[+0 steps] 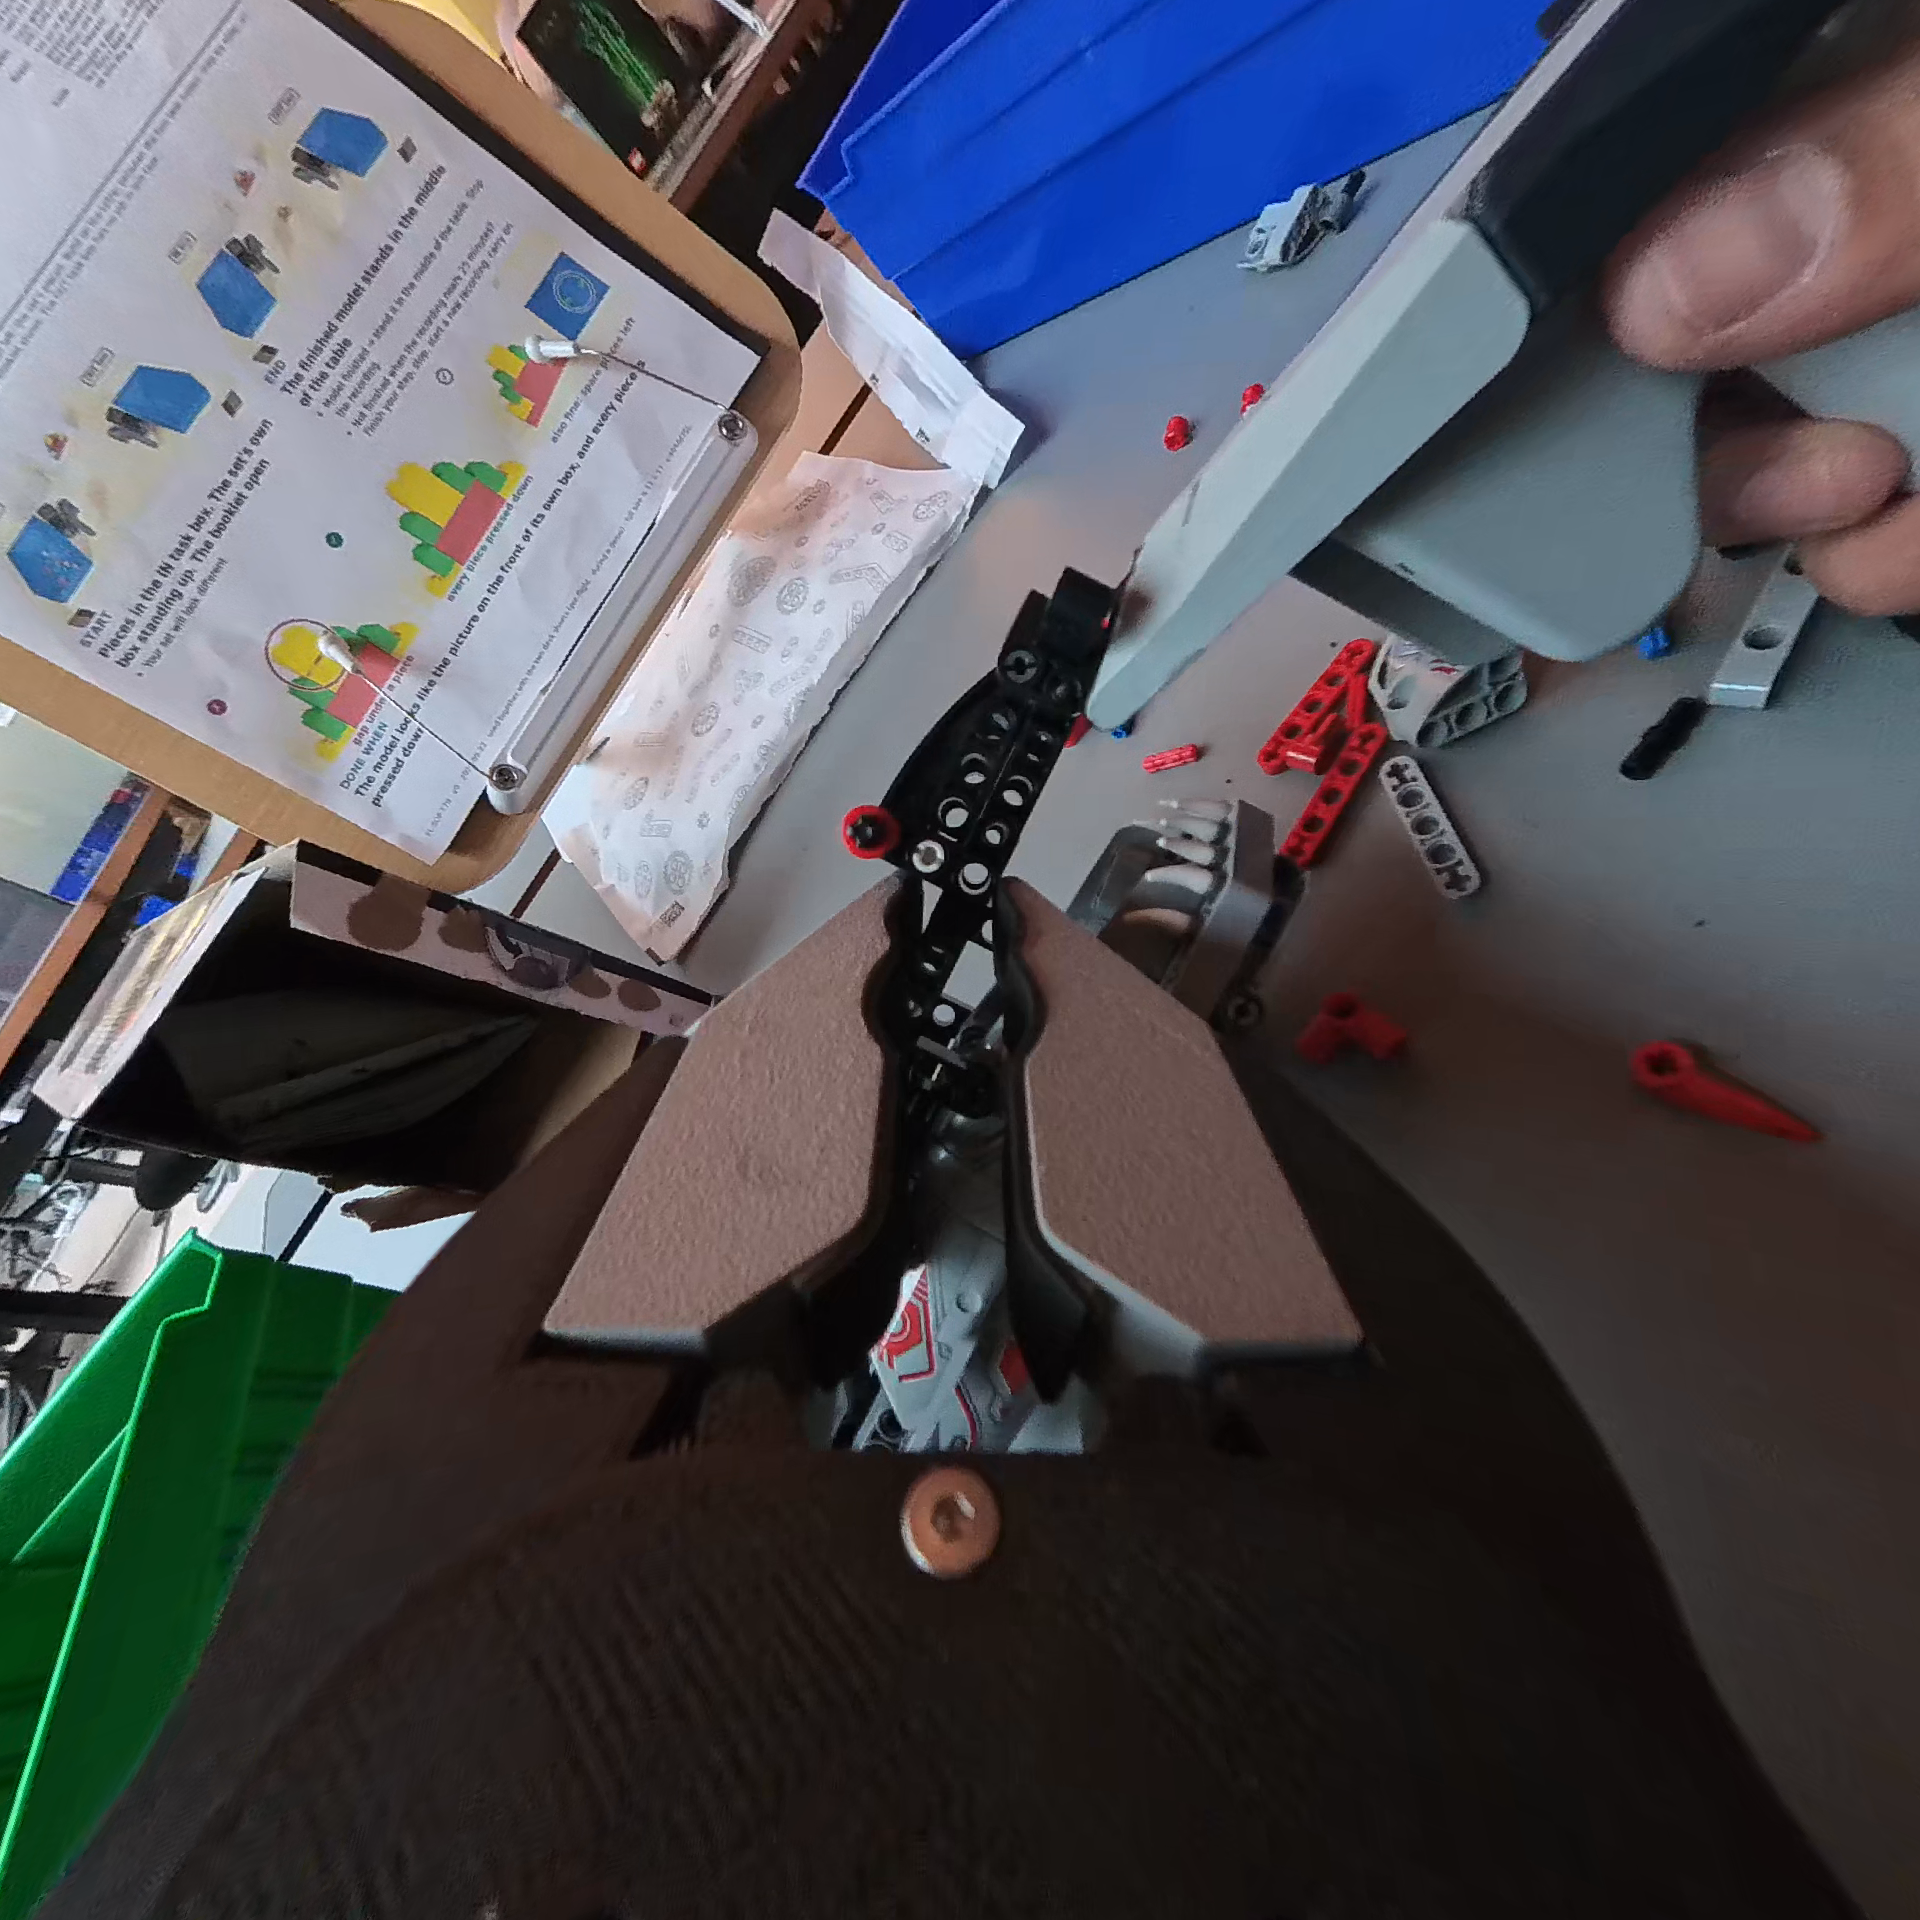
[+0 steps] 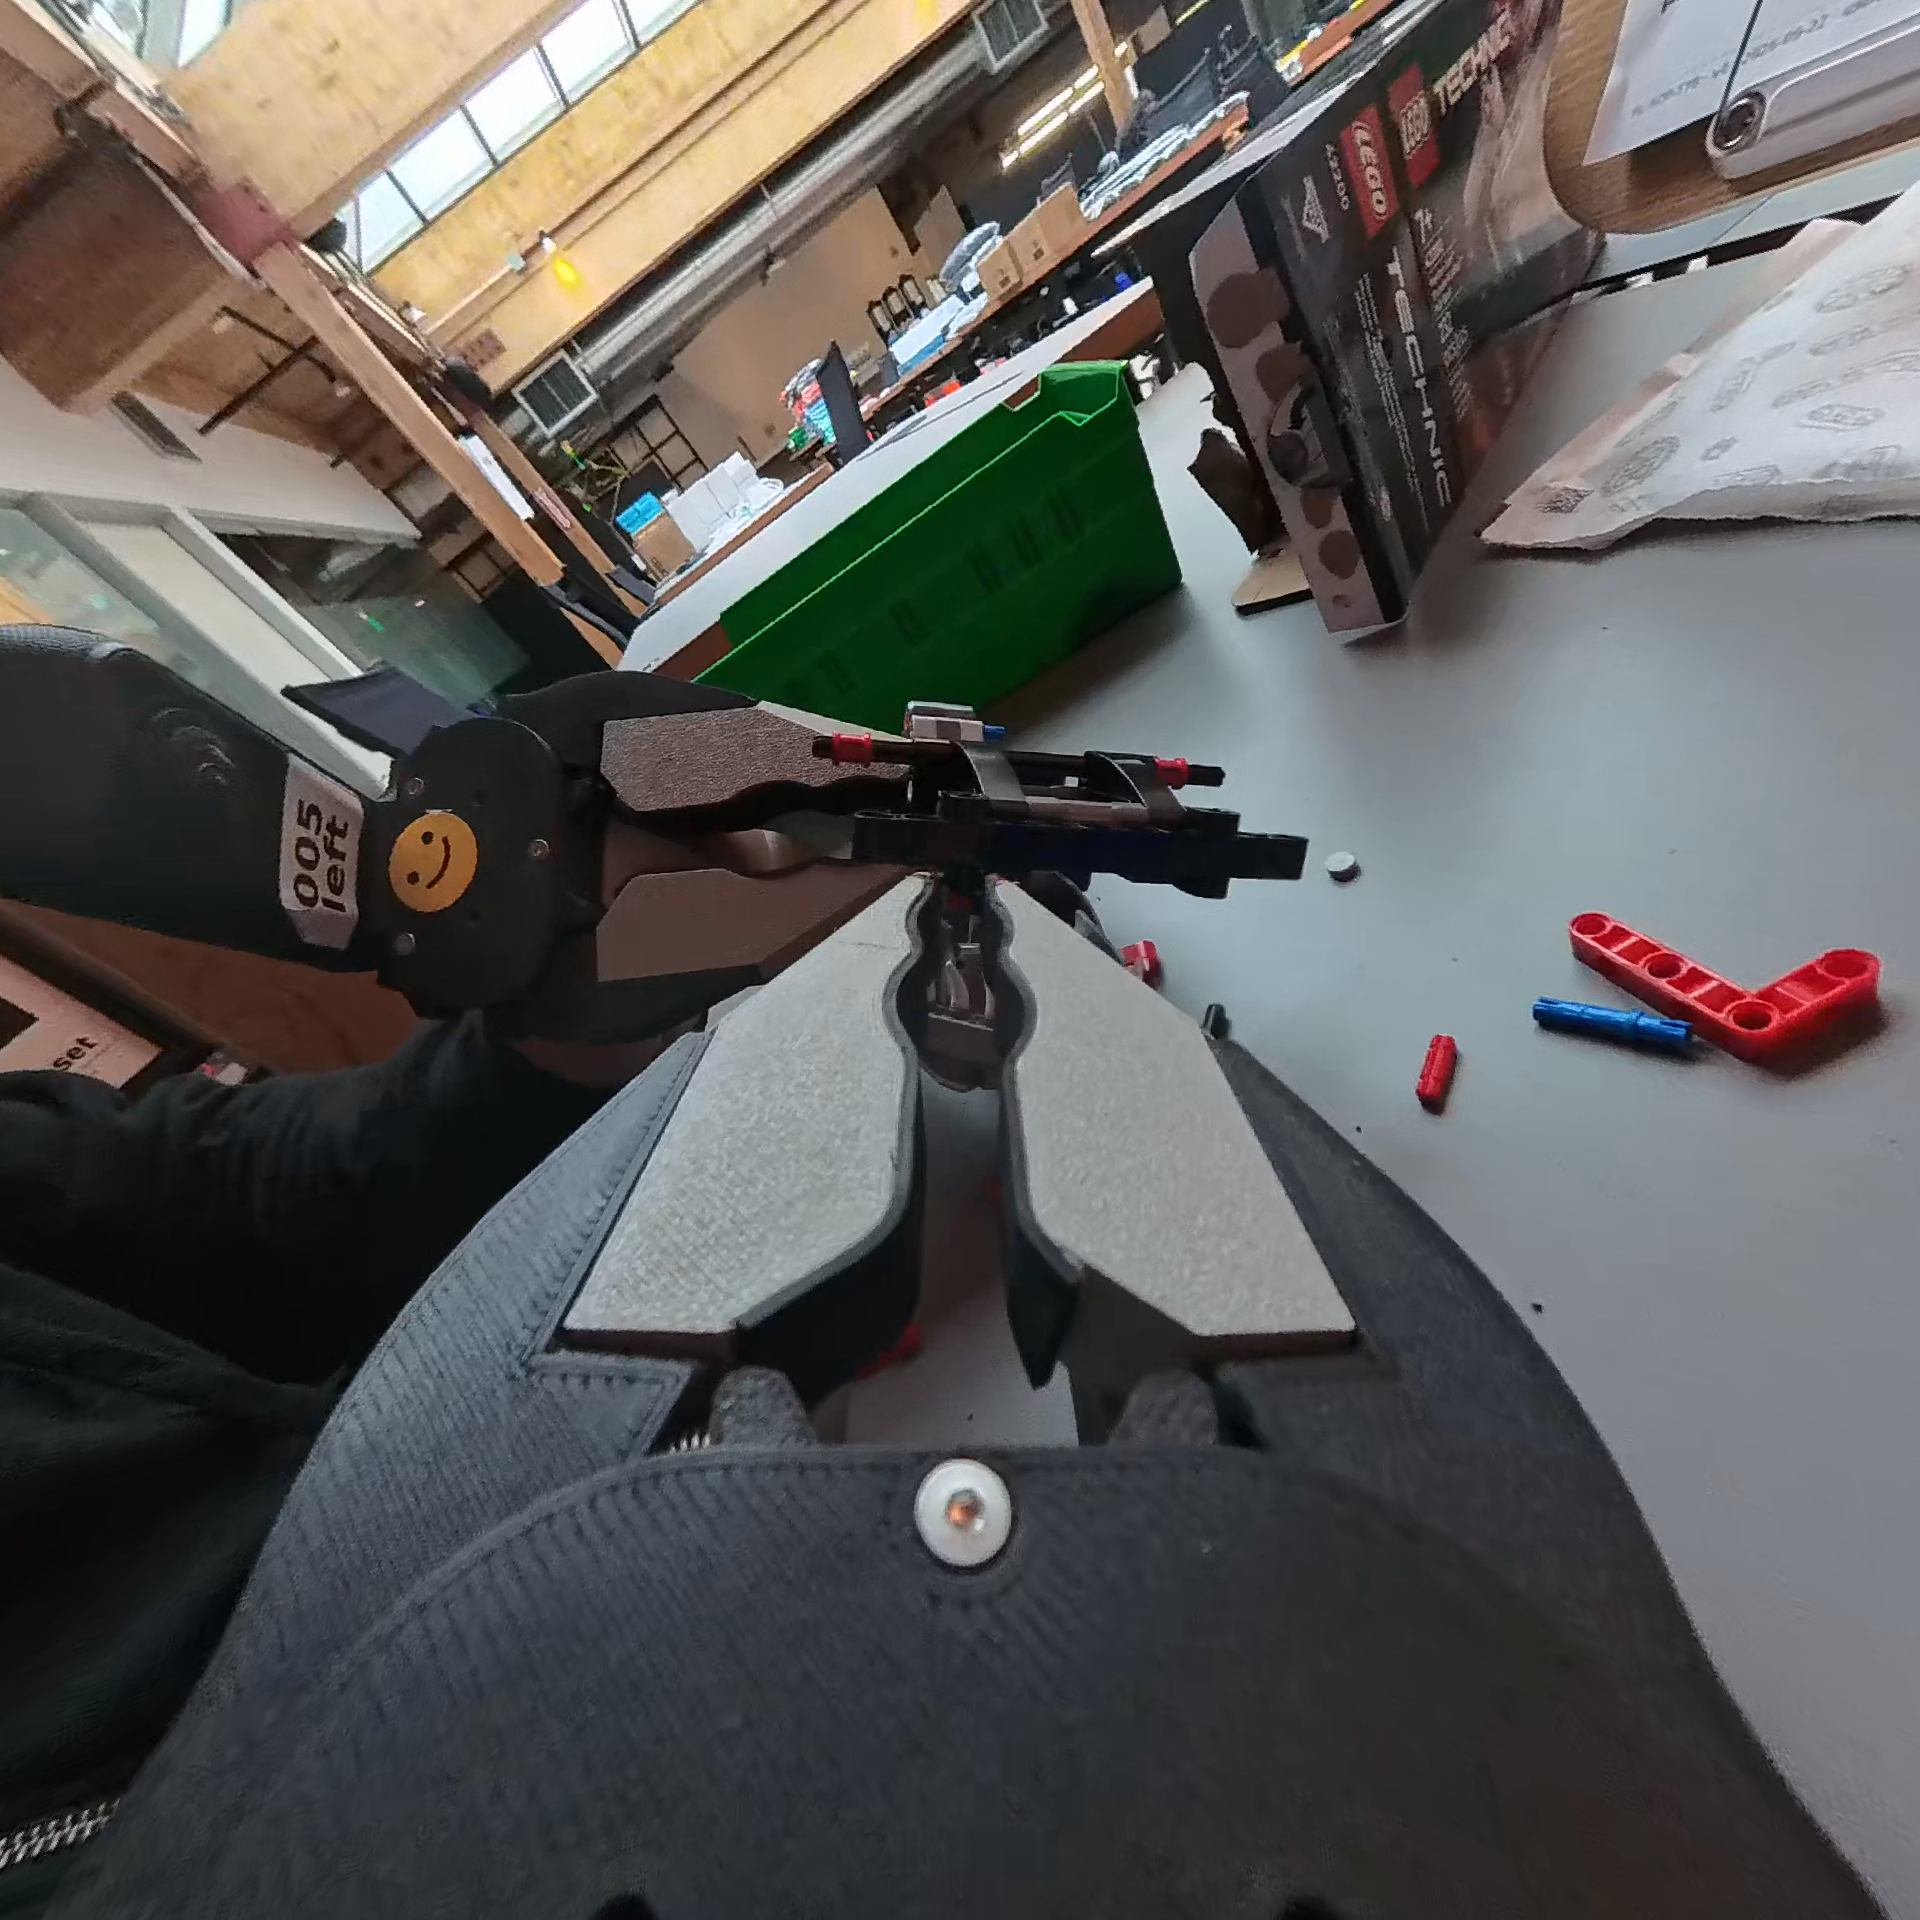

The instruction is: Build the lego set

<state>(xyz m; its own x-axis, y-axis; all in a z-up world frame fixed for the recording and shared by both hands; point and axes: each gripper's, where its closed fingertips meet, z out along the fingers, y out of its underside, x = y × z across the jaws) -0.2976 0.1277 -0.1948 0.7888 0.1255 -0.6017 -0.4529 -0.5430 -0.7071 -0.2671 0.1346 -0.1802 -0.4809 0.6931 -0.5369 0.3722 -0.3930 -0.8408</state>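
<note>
The left gripper (image 1: 951, 894) is clamped tight on the black lego frame (image 1: 987, 790) — a perforated assembly of beams held up off the grey table (image 1: 1558, 1351), with a red pin (image 1: 871, 829) sticking out of one side. Its jaws are nearly closed, only the frame's thickness between them.

From the other side, the right gripper (image 2: 961, 914) comes in underneath the frame (image 2: 1091, 831), fingers drawn close together on a small dark grey piece (image 2: 961, 997) that sits right at the frame's underside — whether that piece is already joined to it I cannot tell. In the left wrist view the right gripper's grey finger (image 1: 1299, 457) touches the far end of the frame, a person's hand (image 1: 1787, 343) wrapped round the tool's body.

Loose parts lie scattered on the table: a red L-shaped beam (image 2: 1730, 982) with a blue pin (image 2: 1608, 1023) just beside it, a short red pin (image 2: 1436, 1070) nearby, a red pointed piece (image 1: 1714, 1089) and a light grey beam (image 1: 1432, 826). A green bin (image 2: 966, 561) and the lego box (image 2: 1382, 343) stand farther back; a blue bin (image 1: 1122, 156) and an instruction sheet (image 1: 343, 416) on a clipboard stand at the table's far side.
</note>
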